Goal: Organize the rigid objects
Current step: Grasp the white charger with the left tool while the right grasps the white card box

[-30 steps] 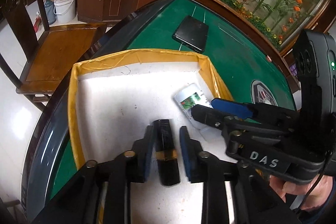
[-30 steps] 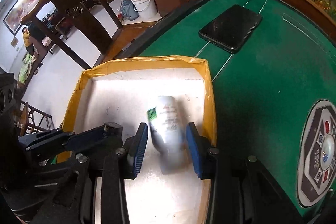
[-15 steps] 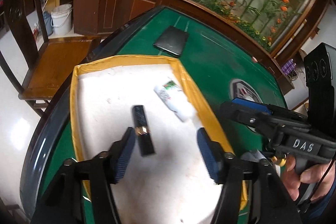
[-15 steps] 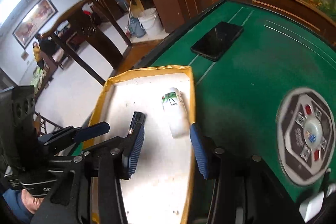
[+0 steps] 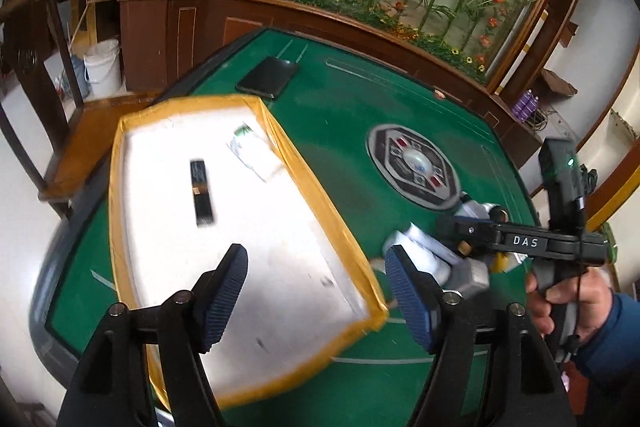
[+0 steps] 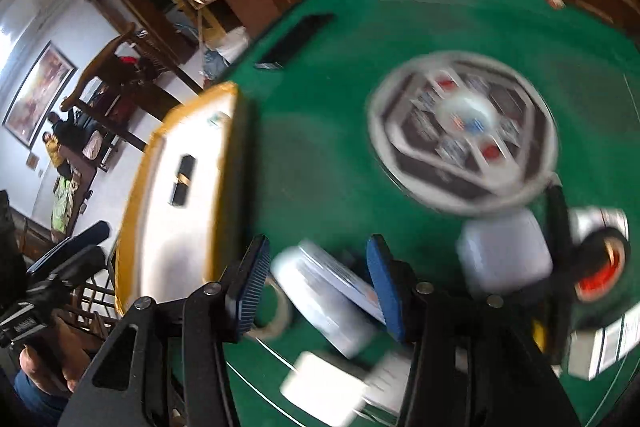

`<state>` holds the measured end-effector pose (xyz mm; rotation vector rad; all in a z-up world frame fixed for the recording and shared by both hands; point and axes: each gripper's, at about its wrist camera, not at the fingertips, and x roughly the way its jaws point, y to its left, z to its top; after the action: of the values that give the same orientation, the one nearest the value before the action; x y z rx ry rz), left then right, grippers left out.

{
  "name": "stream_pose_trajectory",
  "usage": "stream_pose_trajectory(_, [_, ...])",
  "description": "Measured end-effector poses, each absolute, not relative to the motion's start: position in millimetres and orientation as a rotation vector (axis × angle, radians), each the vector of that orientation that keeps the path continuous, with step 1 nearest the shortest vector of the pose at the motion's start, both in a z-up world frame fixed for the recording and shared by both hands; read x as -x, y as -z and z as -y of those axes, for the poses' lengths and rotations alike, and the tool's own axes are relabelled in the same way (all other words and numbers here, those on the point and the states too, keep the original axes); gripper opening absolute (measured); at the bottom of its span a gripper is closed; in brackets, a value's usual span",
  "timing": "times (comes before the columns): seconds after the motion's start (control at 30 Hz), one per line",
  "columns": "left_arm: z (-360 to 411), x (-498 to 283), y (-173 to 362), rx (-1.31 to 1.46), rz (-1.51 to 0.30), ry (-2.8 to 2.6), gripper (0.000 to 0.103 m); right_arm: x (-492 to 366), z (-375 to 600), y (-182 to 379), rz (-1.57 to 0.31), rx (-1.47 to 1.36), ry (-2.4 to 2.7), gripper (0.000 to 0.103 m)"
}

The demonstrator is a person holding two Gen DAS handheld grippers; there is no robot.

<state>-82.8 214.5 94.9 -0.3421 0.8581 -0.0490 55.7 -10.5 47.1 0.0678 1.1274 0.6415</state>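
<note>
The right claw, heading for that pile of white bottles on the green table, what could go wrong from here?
The right claw, jaws opening, is over a white bottle lying among crowded neighbours; closing there might nudge or catch one. The view is blurred, so aim may be off. The tray's wall is close and could be clipped.

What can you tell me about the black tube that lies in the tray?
The black tube is slim and dark, with a thin gold band around its middle. It looks like hard, glossy plastic, perhaps a lipstick case; motion blur hides any print. It lies flat on the white floor of the tray, in the far half, with its long axis running roughly from the far end toward the camera. Only the tray floor touches it. The white bottle lies apart from it, nearer the yellow wall.
</note>
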Motion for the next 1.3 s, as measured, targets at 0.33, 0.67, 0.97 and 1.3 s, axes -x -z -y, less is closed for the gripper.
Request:
stream_pose_trajectory(0.33, [-155, 97, -72, 0.347, -0.943, 0.139, 0.075, -35, 41, -25, -1.219, -0.060, -0.732, 0.049])
stream_pose_trajectory(0.67, [-81, 96, -71, 0.141, -0.983, 0.296, 0.075, 29, 63, -7, -1.287, 0.103, -0.821, 0.049])
stream_pose_trajectory(0.97, [-40, 69, -48, 0.045, -1.090, 0.334, 0.075, 45, 116, -21, -1.223, 0.038, -0.734, 0.049])
stream_pose_trajectory(1.3, [-39, 32, -13, 0.076, -1.211, 0.274, 0.075, 52, 151, -29, -1.190, -0.040, -0.702, 0.052])
